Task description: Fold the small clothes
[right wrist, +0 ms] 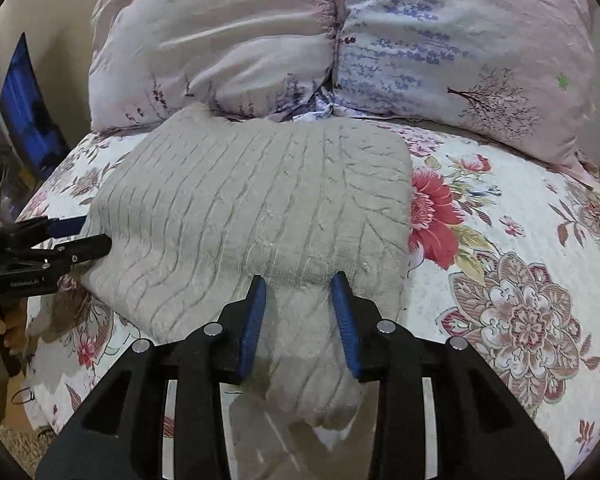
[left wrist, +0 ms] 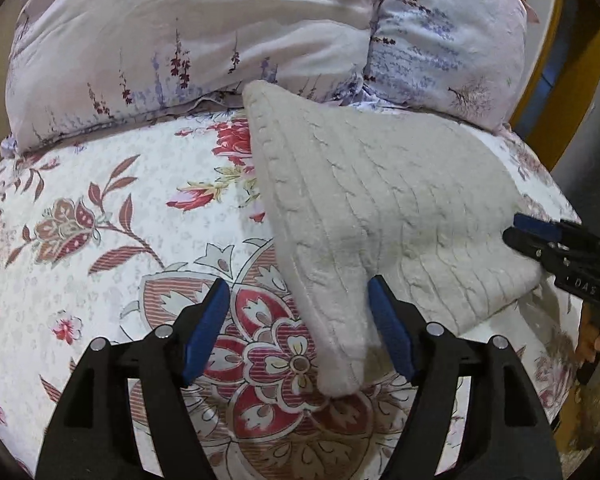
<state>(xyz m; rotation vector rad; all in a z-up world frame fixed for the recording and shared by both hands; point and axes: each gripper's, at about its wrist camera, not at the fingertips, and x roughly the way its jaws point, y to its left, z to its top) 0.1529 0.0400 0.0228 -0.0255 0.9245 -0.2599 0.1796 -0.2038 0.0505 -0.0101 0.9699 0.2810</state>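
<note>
A grey cable-knit sweater [left wrist: 380, 208] lies folded on the floral bed sheet [left wrist: 120, 208]. My left gripper [left wrist: 298, 292] is open, with the sweater's near corner lying between its blue fingers. In the right wrist view the sweater [right wrist: 252, 208] fills the middle. My right gripper [right wrist: 298, 292] is open, its fingers straddling the sweater's near edge. The right gripper also shows in the left wrist view [left wrist: 518, 230] at the sweater's right edge. The left gripper shows in the right wrist view [right wrist: 88, 234] at the sweater's left edge.
Lilac flower-print pillows [left wrist: 220, 40] are stacked behind the sweater, also in the right wrist view [right wrist: 340, 40]. A yellow wooden frame [left wrist: 556, 80] stands at the right. A blue object [right wrist: 28, 112] leans at the left of the bed.
</note>
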